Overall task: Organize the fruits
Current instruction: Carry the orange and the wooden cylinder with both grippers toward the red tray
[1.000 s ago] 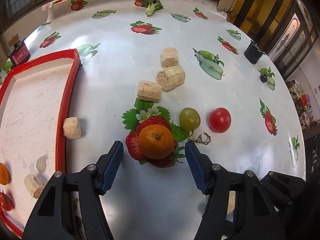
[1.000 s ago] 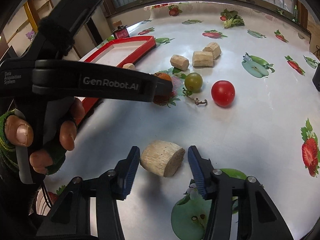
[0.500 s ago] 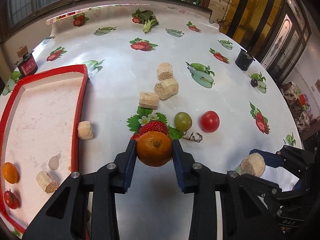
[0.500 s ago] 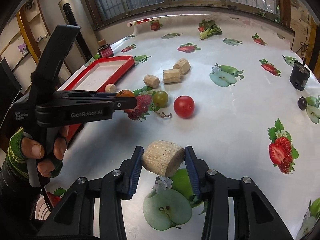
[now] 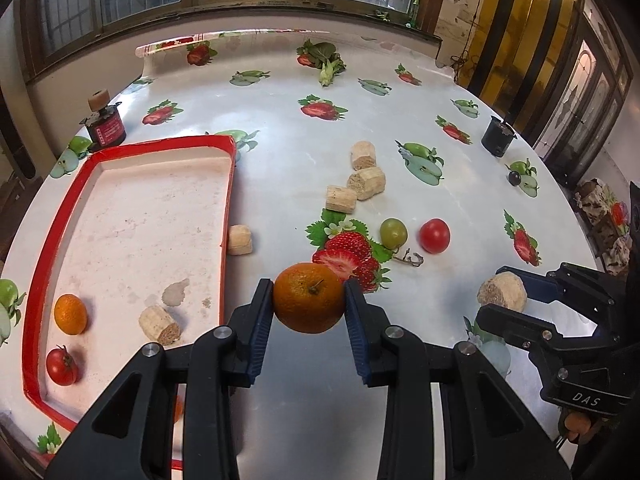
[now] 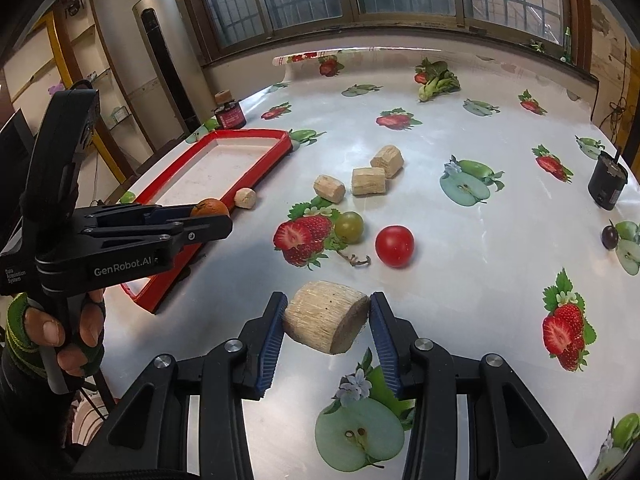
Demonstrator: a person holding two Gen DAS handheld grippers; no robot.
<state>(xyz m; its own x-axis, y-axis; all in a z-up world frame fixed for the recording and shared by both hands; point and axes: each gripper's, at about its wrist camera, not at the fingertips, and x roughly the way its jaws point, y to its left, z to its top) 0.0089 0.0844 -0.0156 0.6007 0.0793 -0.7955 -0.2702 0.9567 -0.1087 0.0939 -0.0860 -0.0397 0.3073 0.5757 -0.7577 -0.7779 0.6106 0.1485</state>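
Red tray [image 5: 48,216] already has an orange, tomato and one corn chunk. Left hand-held gripper [image 5: 308,306] clenched on another orange [image 5: 309,303], off the bench [image 5: 280,128] beside the tray; right hand-held gripper [image 6: 326,322] grasping a corn chunk [image 6: 325,316]. Five chunks, green and red tomato left.

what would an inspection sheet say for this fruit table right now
surface: table under a fruit-print cloth
job's things: red tray holds a small orange, a tomato and a cork-like chunk; green grape and red tomato loose
clutter: beige chunks, dark jar, black cup
grippers: left gripper clamps an orange; right gripper clamps a chunk
cables: nothing seen
surroundings: windows behind
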